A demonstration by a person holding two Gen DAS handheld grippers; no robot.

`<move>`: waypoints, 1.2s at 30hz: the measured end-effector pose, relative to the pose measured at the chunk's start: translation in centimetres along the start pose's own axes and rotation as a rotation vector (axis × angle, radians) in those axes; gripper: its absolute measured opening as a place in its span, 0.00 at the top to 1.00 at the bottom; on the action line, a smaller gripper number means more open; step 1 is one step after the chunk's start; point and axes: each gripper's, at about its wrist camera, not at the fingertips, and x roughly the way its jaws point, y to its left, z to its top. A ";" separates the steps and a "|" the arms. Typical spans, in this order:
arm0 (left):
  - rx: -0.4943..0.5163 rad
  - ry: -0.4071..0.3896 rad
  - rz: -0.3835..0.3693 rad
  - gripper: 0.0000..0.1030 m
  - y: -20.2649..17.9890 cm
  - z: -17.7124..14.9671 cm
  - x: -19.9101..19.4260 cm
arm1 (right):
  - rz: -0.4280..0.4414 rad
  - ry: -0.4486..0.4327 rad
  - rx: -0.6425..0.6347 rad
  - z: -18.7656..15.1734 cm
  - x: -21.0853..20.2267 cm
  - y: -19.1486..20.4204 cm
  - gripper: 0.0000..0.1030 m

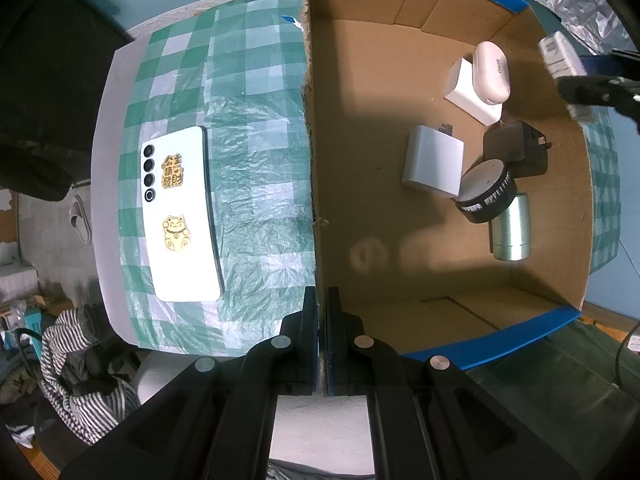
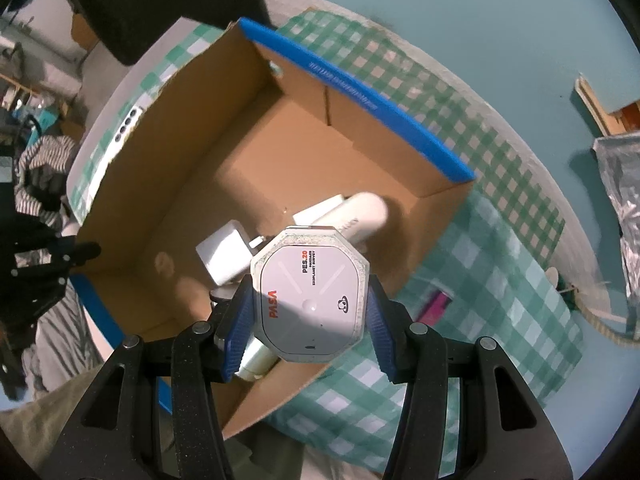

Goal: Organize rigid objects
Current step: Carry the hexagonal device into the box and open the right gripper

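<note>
My left gripper [image 1: 321,300] is shut on the left wall of the cardboard box [image 1: 310,140]. The box holds a white earbud case [image 1: 491,72], white chargers [image 1: 432,162], a black adapter [image 1: 516,150], a round black-and-white device [image 1: 486,190] and a green cylinder [image 1: 512,228]. A white phone [image 1: 180,212] with gold stickers lies on the checked cloth left of the box. My right gripper [image 2: 310,316] is shut on a white octagonal power bank [image 2: 310,294], held above the box's near right corner [image 2: 304,376]. It also shows at the left wrist view's right edge [image 1: 560,58].
The round table carries a green-white checked cloth [image 2: 500,248]. A pink object [image 2: 436,304] lies on the cloth right of the box. A silver foil bag [image 2: 624,208] sits at the far right. Striped clothing [image 1: 80,360] lies below the table's left edge.
</note>
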 end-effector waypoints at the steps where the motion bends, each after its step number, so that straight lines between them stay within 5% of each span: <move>1: -0.001 0.001 0.000 0.97 0.0 0.0 0.0 | 0.000 0.006 -0.007 0.0 0.2 0.1 0.49; 17: 0.004 0.009 -0.004 0.97 0.1 0.0 0.2 | -0.019 -0.021 -0.005 0.3 0.3 0.7 0.40; 36: 0.004 0.006 -0.002 0.97 0.0 -0.2 0.1 | 0.006 -0.081 0.242 -2.7 -2.5 -7.1 0.40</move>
